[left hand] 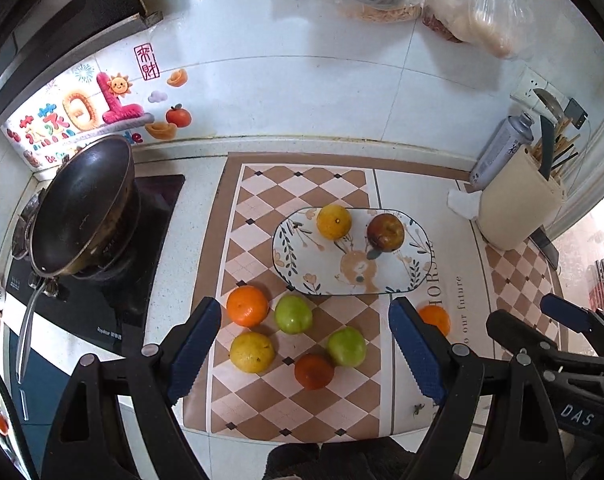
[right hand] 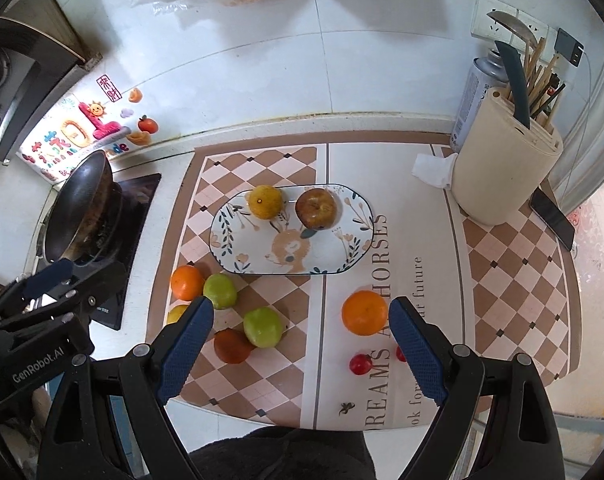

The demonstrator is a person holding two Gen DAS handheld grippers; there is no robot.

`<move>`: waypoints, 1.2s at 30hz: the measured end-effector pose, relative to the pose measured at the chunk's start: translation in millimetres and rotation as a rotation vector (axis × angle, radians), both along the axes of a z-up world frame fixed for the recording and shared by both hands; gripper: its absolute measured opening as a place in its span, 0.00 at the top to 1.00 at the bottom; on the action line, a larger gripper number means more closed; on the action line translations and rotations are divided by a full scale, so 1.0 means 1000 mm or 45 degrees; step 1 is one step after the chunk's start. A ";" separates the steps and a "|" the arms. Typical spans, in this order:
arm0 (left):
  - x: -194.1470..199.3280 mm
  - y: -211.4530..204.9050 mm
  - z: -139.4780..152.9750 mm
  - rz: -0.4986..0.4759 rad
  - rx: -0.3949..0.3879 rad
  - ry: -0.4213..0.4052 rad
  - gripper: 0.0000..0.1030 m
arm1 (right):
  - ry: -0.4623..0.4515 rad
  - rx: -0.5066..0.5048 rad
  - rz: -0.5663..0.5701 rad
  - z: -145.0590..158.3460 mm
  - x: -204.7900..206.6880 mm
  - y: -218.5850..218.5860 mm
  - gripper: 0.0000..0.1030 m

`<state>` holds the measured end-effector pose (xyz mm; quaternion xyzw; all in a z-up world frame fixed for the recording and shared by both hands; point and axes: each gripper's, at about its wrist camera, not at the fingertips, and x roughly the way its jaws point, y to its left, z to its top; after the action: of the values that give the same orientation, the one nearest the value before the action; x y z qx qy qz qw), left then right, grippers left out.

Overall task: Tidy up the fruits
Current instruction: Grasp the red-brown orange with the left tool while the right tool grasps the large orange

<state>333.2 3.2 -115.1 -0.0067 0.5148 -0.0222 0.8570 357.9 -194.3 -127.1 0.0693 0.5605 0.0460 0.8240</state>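
The left tongs (left hand: 304, 354) stand wide apart with nothing between their ribbed blue pads, and the right tongs (right hand: 302, 354) gape just as wide and just as empty, both hanging over the worktop (left hand: 189, 168), a pale speckled slab. A smooth mat (left hand: 261, 200) printed with tan and cream diamonds covers its middle. On the mat sits an oblong glazed plate (left hand: 302, 272) with rounded corners, a dark rim, leaf sprigs and a deer drawn on it. At the plate's 12 o'clock edge lie a round yellow citrus (left hand: 334, 222) with dimpled skin and, just beside it toward 2 o'clock, a glossy reddish-brown apple (left hand: 386, 232). Off the plate, toward 7 o'clock, loose fruit clusters on the mat: an orange (left hand: 247, 306), a smooth green apple (left hand: 293, 314), a second yellow citrus (left hand: 252, 352), another green apple (left hand: 346, 347) and a darker orange (left hand: 314, 371). A further bright orange (right hand: 364, 313) lies apart at the plate's 5 o'clock, with a small shiny red tomato (right hand: 360, 364) beyond it. At the far left a blackened round wok (left hand: 81, 208) tilts on the stove; at the right stands a cream cylindrical utensil holder (right hand: 506, 168).
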 end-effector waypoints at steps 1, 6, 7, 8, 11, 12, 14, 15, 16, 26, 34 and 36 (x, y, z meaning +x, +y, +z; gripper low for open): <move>-0.001 0.001 -0.001 0.006 -0.012 0.007 0.17 | 0.004 0.012 -0.008 -0.001 0.000 -0.002 0.11; 0.004 0.010 -0.021 0.032 -0.029 0.063 0.11 | 0.044 0.077 -0.040 -0.025 0.007 -0.021 0.11; 0.006 0.012 -0.029 0.039 -0.017 0.078 0.03 | 0.058 0.080 -0.051 -0.033 0.008 -0.026 0.11; 0.007 0.014 -0.036 0.044 -0.003 0.094 0.03 | 0.077 0.079 -0.062 -0.043 0.010 -0.032 0.11; 0.011 0.017 -0.067 0.050 0.018 0.193 0.03 | 0.138 0.077 -0.096 -0.072 0.017 -0.047 0.11; 0.012 0.017 -0.078 0.056 0.023 0.231 0.03 | 0.161 0.076 -0.110 -0.083 0.019 -0.052 0.11; 0.012 0.018 -0.104 0.075 0.017 0.318 0.03 | 0.215 0.067 -0.145 -0.107 0.024 -0.064 0.11; 0.012 0.019 -0.117 0.085 0.010 0.363 0.03 | 0.231 0.068 -0.156 -0.116 0.026 -0.069 0.11; 0.012 0.020 -0.131 0.095 -0.016 0.419 0.03 | 0.265 0.068 -0.174 -0.131 0.029 -0.075 0.11; 0.012 0.018 -0.209 0.179 -0.187 0.670 0.22 | 0.527 0.094 -0.116 -0.248 0.053 -0.074 0.20; 0.010 -0.001 -0.234 0.118 -0.218 0.685 0.51 | 0.577 0.127 -0.023 -0.264 0.051 -0.058 0.35; 0.010 -0.007 -0.230 0.085 -0.169 0.640 0.52 | 0.599 0.152 0.024 -0.262 0.043 -0.048 0.35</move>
<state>342.8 -4.2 -345.2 -0.0852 0.7086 -0.0251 0.7000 400.7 -242.8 -389.5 0.1214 0.7339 0.0692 0.6647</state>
